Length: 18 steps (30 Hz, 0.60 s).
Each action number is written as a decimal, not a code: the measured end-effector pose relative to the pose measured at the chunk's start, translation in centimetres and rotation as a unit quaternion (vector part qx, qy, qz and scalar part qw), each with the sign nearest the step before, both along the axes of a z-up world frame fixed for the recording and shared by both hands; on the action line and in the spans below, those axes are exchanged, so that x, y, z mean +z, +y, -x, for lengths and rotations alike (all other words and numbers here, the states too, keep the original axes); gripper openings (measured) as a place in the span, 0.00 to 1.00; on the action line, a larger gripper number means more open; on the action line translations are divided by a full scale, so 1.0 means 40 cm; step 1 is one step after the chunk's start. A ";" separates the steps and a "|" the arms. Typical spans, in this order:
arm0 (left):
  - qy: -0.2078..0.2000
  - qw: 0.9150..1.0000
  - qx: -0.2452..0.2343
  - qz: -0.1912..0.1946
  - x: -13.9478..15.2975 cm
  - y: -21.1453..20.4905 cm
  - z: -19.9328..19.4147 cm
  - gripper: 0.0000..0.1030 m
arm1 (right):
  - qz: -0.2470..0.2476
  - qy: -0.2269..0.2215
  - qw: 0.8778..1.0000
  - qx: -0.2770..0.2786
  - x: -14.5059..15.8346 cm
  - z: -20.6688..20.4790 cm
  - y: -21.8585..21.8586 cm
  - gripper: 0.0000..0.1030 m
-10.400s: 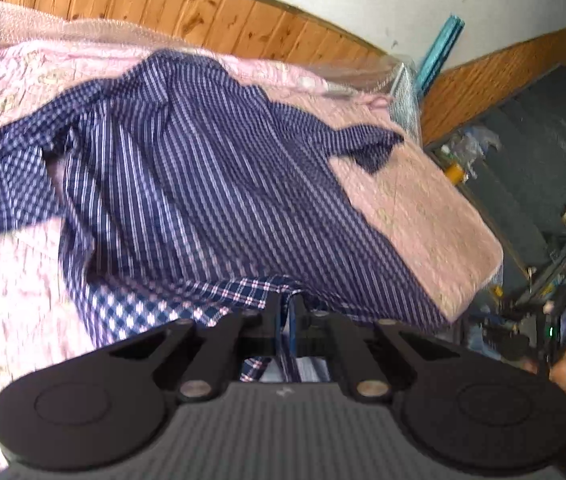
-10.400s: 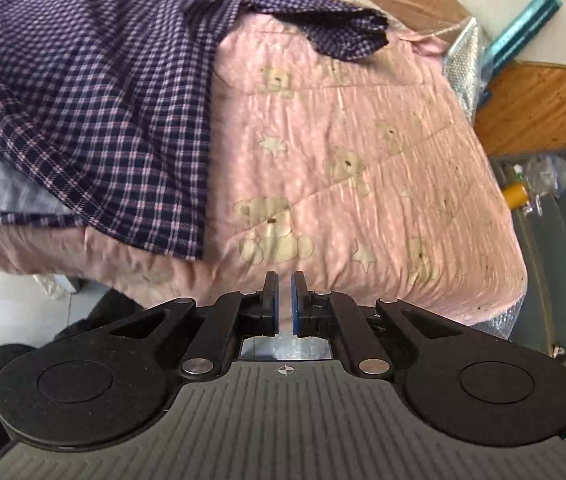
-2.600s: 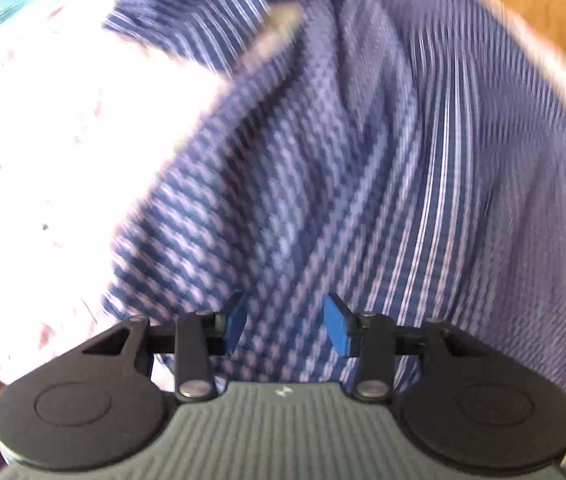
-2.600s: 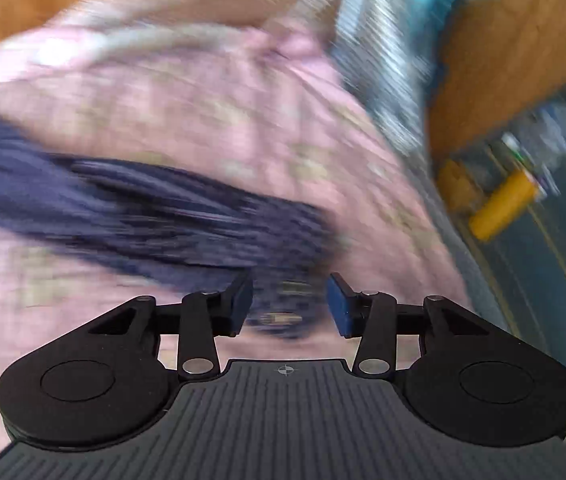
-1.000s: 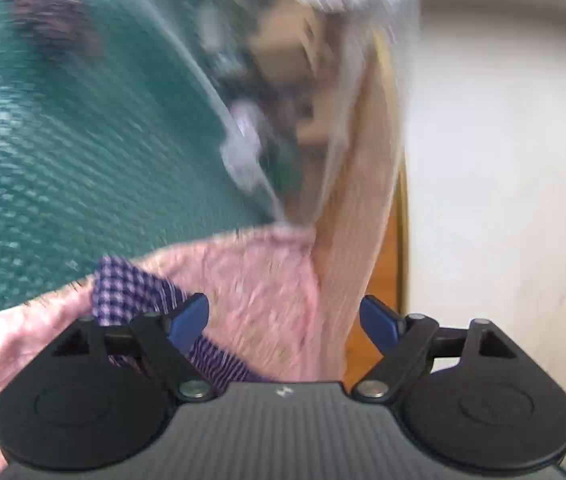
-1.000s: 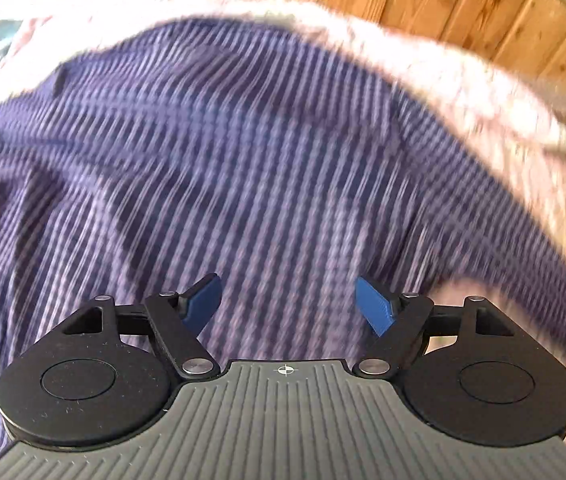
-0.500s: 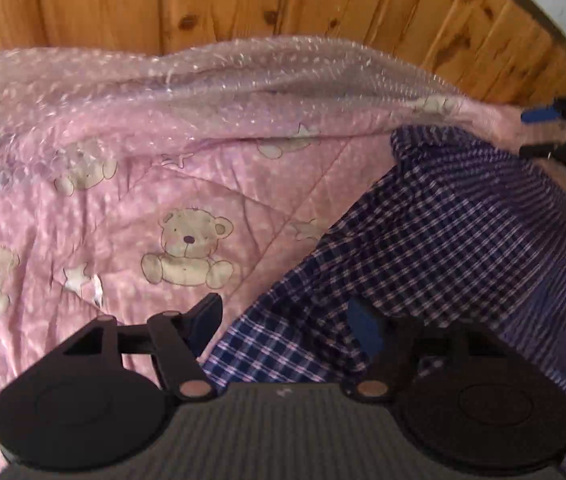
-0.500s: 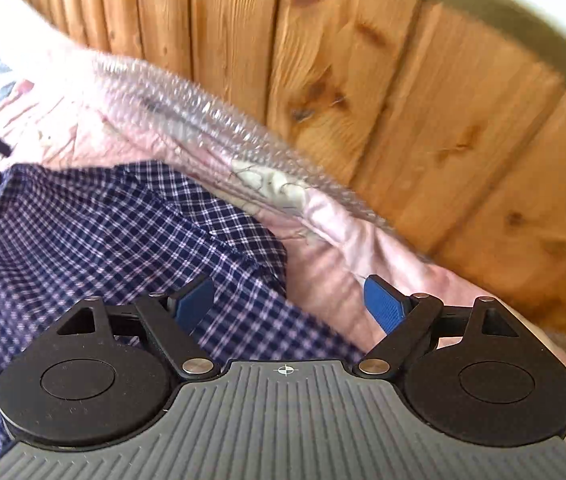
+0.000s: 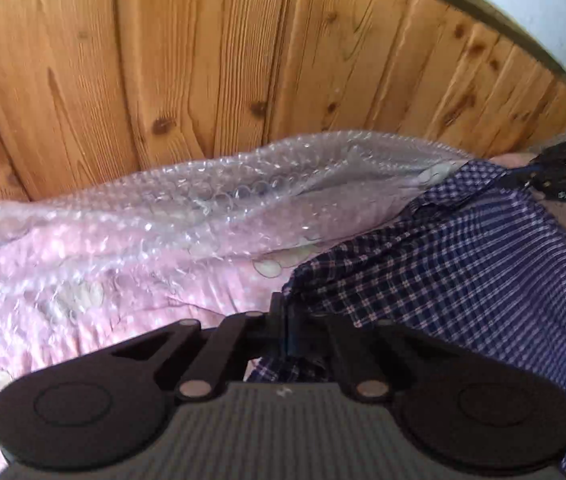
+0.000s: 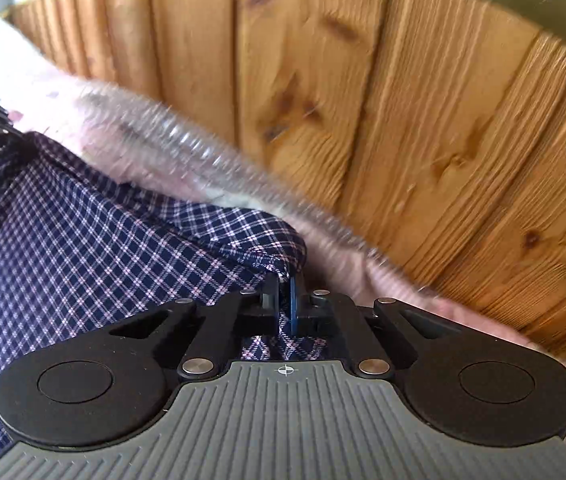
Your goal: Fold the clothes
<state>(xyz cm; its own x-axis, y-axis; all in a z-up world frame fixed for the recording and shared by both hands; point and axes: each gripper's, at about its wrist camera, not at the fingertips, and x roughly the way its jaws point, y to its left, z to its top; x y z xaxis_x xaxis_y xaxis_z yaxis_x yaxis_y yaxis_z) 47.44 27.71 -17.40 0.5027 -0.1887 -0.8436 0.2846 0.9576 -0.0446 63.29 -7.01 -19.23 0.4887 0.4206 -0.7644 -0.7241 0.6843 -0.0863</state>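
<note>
Pink quilt [image 9: 103, 312] by wood wall, checked shirt [image 10: 95, 248] edge stretched between both grippers, jaws clenched on it.

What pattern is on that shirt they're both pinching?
Navy shirt with fine pink-and-white check, clearest from the right wrist.
</note>
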 end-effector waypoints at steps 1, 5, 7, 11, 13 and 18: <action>-0.003 1.000 0.006 -0.011 -0.004 -0.006 -0.009 0.04 | 0.016 -0.002 1.000 -0.002 -0.017 0.004 0.012 0.01; 0.018 0.996 0.048 -0.072 -0.047 -0.025 0.005 0.20 | 0.084 0.004 0.996 -0.018 -0.076 0.023 0.035 0.34; -0.017 0.993 0.085 -0.075 0.007 0.000 0.062 0.20 | 0.075 -0.035 0.994 -0.066 -0.031 0.059 -0.009 0.46; -0.055 0.994 0.098 0.006 0.097 0.021 0.214 0.24 | -0.003 -0.104 0.979 -0.174 0.086 0.228 -0.150 0.47; -0.017 0.996 0.067 0.049 0.064 0.000 0.261 0.25 | -0.013 -0.053 0.986 -0.155 0.057 0.312 -0.186 0.44; 0.066 0.996 0.037 0.044 -0.084 -0.019 0.364 0.24 | 0.060 0.045 0.977 -0.199 -0.116 0.471 -0.339 0.32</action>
<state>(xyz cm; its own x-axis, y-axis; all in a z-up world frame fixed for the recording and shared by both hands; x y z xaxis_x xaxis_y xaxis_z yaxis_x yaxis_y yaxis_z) 32.86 26.94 -20.74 0.4040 -0.2308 -0.8852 0.1992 0.9666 -0.1611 44.46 -20.58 -23.87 0.5237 0.1161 -0.8440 -0.4103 0.9025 -0.1305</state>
